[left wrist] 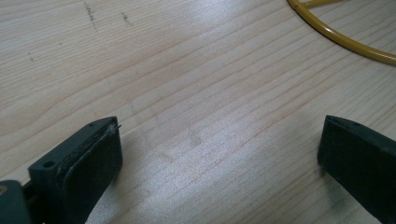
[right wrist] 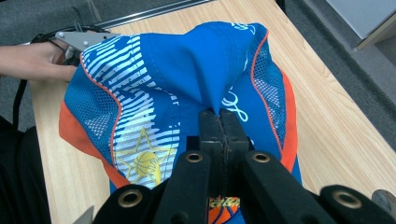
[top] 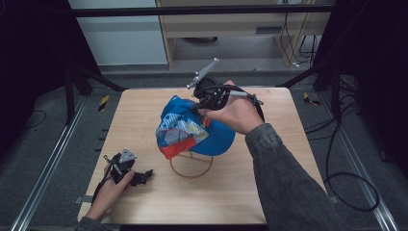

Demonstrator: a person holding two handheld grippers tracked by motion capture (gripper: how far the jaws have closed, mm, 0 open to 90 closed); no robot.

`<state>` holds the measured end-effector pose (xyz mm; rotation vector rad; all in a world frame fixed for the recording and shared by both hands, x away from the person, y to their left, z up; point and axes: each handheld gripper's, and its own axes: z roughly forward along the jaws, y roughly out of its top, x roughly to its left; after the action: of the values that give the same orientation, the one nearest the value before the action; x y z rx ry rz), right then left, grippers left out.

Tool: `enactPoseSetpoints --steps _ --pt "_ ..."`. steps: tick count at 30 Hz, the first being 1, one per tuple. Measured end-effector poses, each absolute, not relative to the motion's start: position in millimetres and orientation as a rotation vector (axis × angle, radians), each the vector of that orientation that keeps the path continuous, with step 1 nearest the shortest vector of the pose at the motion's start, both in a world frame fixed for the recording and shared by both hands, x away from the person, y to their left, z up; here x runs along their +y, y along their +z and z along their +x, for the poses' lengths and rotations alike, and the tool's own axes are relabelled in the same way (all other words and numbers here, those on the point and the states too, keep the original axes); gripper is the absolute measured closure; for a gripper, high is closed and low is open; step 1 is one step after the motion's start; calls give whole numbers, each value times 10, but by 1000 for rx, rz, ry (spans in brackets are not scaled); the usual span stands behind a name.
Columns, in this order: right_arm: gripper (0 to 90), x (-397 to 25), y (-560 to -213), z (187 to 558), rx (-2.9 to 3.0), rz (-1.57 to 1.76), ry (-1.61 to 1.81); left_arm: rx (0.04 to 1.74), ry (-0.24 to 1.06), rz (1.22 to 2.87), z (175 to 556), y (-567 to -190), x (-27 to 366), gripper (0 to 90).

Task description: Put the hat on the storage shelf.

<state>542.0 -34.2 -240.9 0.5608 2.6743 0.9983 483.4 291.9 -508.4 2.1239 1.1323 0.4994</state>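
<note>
A blue cap [top: 192, 127] with white stripes, orange trim and mesh panels sits over a yellow wire stand [top: 191, 165] at the middle of the table. My right gripper [top: 201, 107] is shut on a fold of the cap's blue cloth [right wrist: 212, 88], pinching it up at the crown. In the right gripper view the two jaws are pressed together around that fold. My left gripper [top: 144, 175] rests low over the table at the front left, open, with bare wood between its jaws. The stand's yellow ring [left wrist: 336, 35] curves past the top right of the left gripper view.
The wooden table [top: 144, 120] has bare wood all around the cap. Dark frame posts [top: 72, 82] and cables [top: 346, 187] flank the table. Metal rails [top: 43, 173] run along the floor at the left and right.
</note>
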Motion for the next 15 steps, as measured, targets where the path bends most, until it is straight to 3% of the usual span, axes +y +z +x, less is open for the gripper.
enactPoseSetpoints --steps 15 --pt "900 -425 -2479 5405 2676 575 1015 1132 496 2126 4833 -5083 2919 0"
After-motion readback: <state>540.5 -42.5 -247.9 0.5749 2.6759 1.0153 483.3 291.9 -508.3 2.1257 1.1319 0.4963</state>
